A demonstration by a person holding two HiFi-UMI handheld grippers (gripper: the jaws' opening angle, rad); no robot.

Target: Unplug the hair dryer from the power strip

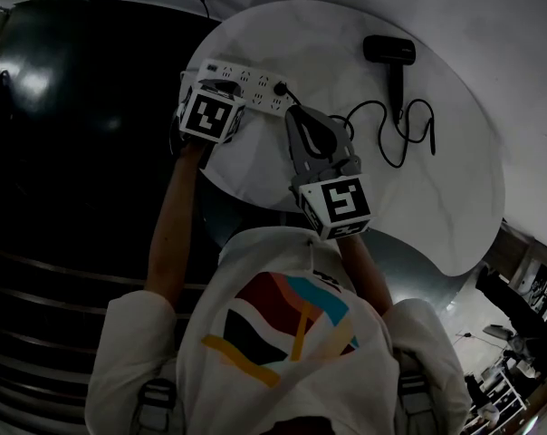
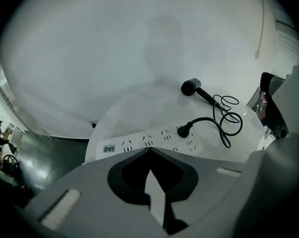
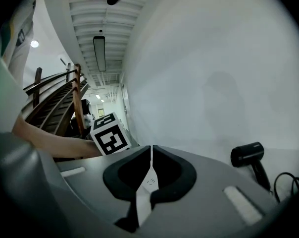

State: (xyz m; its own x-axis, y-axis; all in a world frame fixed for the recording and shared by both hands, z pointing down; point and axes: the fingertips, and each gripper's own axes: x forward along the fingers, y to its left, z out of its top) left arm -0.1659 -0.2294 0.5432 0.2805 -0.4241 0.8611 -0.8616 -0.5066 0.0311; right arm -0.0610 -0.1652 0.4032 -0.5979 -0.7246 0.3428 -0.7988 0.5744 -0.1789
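While round white table (image 1: 436,207) carries everything, white power strip (image 1: 246,78) sits at its left edge and hair dryer (image 1: 391,57) lies well apart at far side. L gripper (image 2: 149,150) hangs over strip, R gripper (image 3: 151,148) just beside plug (image 1: 281,89); both jaws pressed together, empty. Black cord (image 1: 391,139) loops btwn; plug sits in strip's right end.
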